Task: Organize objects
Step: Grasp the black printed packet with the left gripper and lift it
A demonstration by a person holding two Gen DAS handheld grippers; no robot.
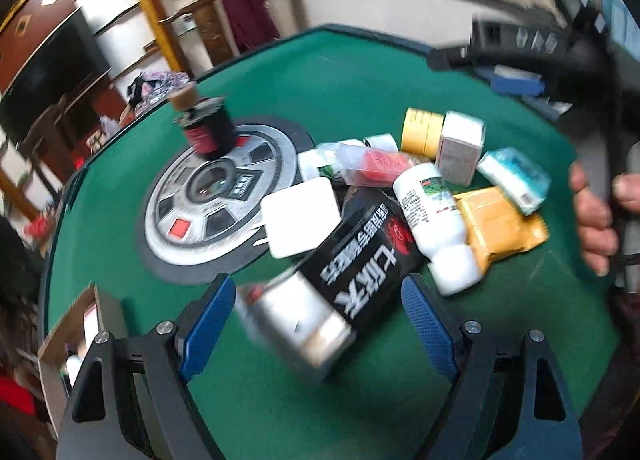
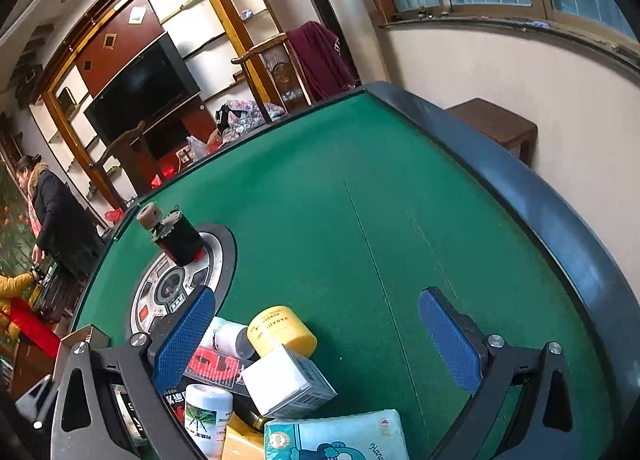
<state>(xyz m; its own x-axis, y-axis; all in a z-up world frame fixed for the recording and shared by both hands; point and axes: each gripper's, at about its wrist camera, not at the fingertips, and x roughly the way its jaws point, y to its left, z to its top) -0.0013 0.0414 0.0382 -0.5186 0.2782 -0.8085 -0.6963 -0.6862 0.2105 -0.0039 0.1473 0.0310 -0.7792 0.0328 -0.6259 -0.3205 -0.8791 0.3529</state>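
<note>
Black gripper frames (image 1: 316,324), blue textured jaws, silver screws

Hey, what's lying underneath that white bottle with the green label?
The white bottle rests on a yellow padded envelope and leans against a black can. Whatever lies beneath those is covered.

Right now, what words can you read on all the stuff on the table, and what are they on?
"Han...": tissue pack, cut off at the picture's edge.
"100": round badge on the same pack.
Big white Chinese characters: black can, too blurred and tilted to read for certain.
Curved line of capitals: yellow jar, too small to read.
Small print: white bottle, white box and red packet, all too small or blurred.
</note>
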